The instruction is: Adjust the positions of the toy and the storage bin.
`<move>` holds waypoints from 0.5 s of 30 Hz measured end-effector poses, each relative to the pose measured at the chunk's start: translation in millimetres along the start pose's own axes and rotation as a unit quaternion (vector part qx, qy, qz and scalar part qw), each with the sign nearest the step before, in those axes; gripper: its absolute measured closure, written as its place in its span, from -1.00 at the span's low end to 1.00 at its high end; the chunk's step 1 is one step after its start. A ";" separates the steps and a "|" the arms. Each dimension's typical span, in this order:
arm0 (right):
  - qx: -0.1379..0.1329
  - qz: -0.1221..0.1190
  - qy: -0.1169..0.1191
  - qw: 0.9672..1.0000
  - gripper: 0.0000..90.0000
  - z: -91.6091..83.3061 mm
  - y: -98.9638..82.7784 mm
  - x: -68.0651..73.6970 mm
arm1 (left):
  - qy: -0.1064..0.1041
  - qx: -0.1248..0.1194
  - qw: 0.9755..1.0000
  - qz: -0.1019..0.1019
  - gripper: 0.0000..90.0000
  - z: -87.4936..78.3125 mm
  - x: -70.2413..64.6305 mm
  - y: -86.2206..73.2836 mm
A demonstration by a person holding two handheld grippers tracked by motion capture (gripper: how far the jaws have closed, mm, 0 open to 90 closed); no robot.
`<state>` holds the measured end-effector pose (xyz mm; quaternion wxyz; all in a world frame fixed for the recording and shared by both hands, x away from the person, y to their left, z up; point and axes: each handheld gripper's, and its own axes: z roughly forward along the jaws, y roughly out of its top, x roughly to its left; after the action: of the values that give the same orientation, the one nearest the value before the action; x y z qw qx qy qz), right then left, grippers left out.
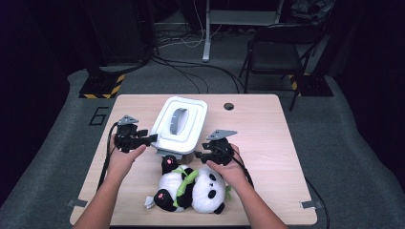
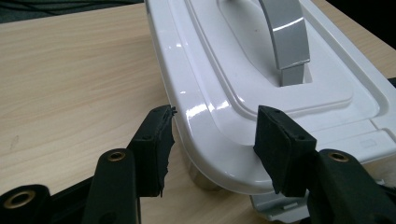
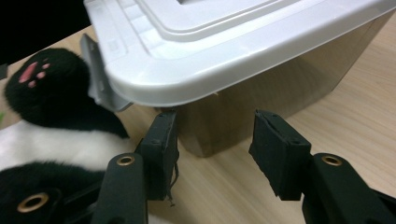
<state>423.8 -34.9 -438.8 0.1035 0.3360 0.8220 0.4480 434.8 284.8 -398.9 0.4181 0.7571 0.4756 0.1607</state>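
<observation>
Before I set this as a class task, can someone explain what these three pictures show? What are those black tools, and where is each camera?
A person sits at a wooden table, holding a two-jaw gripper in each hand. One camera looks down from above; the other two ride on the grippers, looking along their black jaws. On the table stand a white lidded storage box with a grey handle and a panda plush toy. The left gripper and right gripper sit at the box's near corners, jaws open, holding nothing.
</observation>
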 end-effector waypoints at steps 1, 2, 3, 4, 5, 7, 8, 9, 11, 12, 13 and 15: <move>0.000 0.000 0.000 1.000 0.10 0.0 0.0 0.0 | 0.000 0.000 1.000 0.000 0.03 0.0 0.0 0.0; 0.005 -0.010 0.004 1.000 0.07 -7.3 -2.1 2.1 | -0.003 0.000 1.000 0.005 0.03 -2.0 0.4 -0.1; 0.008 -0.016 0.006 1.000 0.04 -10.5 -3.3 3.2 | -0.004 -0.001 1.000 0.006 0.02 -4.5 0.8 -0.7; 0.010 -0.022 0.007 1.000 0.01 -12.7 -4.3 4.1 | -0.004 -0.001 1.000 0.006 0.02 -4.5 0.8 -0.7; 0.010 -0.022 0.007 1.000 0.01 -12.7 -4.3 4.1 | -0.005 0.001 1.000 0.011 0.02 -5.7 1.7 -0.8; 0.020 -0.037 0.008 0.999 -0.02 -20.5 -7.8 7.9 | -0.010 0.002 1.000 0.013 0.01 -8.0 2.3 -1.5; 0.023 -0.047 0.006 0.999 -0.04 -27.4 -10.5 10.3 | -0.012 -0.003 1.000 0.012 0.01 -8.9 2.3 -1.8; 0.023 -0.047 0.006 0.999 -0.04 -27.4 -10.5 10.3 | -0.014 -0.002 1.000 0.015 0.01 -11.2 3.0 -1.5; 0.022 -0.057 0.010 0.998 -0.04 -39.2 -14.1 13.9 | -0.017 -0.004 1.000 0.020 0.01 -13.9 3.1 -1.5; 0.022 -0.057 0.010 0.998 -0.04 -39.2 -14.1 13.9 | -0.015 -0.003 1.000 0.021 0.01 -15.2 2.8 -1.8; 0.021 -0.055 0.014 0.998 -0.05 -42.5 -15.6 15.2 | -0.016 -0.004 1.000 0.022 0.01 -16.0 2.9 -2.0; 0.019 -0.057 0.022 0.998 -0.05 -47.0 -18.7 17.0 | -0.016 -0.003 1.000 0.025 0.01 -18.2 3.6 -2.7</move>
<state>380.2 -62.3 -424.5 0.1039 0.2808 0.8503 0.4329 423.3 297.1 -390.7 0.4241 0.7696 0.4496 0.1606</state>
